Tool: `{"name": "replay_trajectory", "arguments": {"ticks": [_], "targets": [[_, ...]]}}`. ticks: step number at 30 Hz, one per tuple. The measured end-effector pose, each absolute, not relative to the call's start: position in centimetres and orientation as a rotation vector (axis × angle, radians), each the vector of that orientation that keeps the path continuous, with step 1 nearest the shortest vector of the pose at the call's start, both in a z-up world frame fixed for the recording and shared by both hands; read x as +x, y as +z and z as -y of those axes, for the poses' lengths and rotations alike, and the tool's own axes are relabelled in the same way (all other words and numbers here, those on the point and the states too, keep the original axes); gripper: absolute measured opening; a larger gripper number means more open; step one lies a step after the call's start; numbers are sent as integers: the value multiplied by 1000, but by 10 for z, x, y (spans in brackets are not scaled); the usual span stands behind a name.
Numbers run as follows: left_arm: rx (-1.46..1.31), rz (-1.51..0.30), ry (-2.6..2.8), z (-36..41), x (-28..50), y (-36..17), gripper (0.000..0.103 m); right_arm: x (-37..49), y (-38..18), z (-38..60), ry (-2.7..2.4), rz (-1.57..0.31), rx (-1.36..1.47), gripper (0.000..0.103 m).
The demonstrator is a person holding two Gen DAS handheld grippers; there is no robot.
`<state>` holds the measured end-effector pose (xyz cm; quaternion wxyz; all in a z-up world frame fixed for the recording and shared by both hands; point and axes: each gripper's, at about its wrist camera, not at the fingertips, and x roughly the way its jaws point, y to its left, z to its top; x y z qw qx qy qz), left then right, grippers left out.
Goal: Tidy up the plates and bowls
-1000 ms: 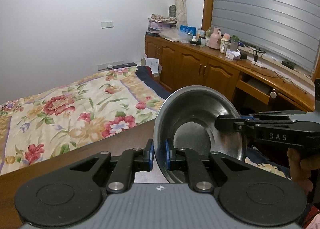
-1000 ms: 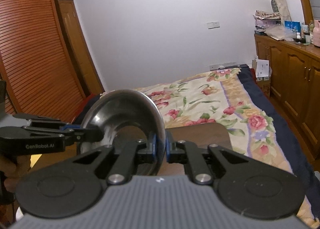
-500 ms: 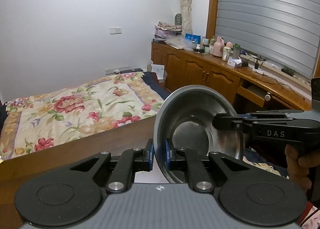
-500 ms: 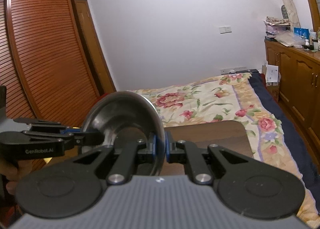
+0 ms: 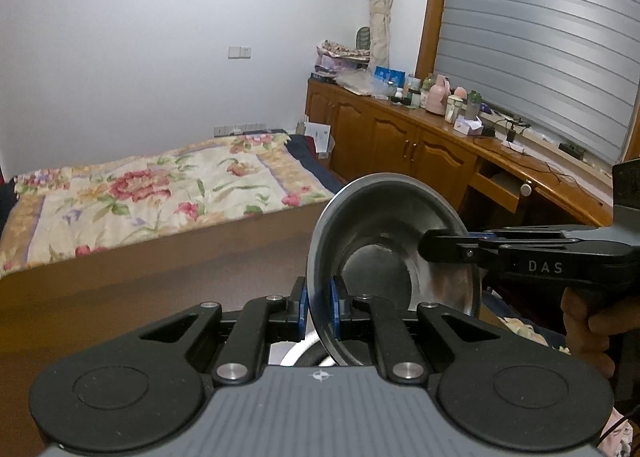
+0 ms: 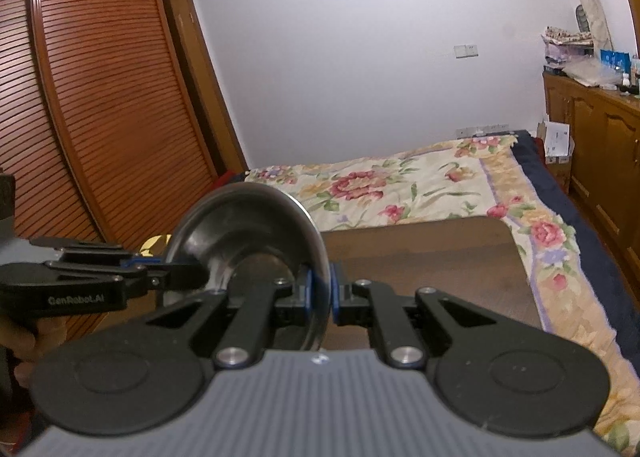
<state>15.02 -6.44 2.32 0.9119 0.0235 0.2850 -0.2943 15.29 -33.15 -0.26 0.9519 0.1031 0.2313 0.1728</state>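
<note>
Plainly, one steel bowl (image 5: 394,269) hangs between both hand-held grippers, on edge above the brown surface (image 6: 432,253).
Left hand-held gripper (image 5: 319,307) is clamped on its near rim; right hand-held gripper (image 6: 322,291) pinches the opposite rim, so neither is nearer. Its mouth faces sideways. A pale curved rim (image 5: 298,355) below is mostly hidden, so the landing spot is unclear.

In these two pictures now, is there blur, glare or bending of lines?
Left wrist view: bowl sharp, a dull sheen inside; blinds bow from the fisheye. Right wrist view: bowl sharp, wardrobe edges curve, corners dark.
</note>
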Motion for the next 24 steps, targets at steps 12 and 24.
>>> {"name": "replay_trajectory", "arguments": {"ticks": [12,24], "targets": [[21,-632,-592,62,129,-13,12,138,-37,325,356,-537,241,11],[63,-648,-557,65,118,-38,12,129,-53,321,348,-545,222,12]]}}
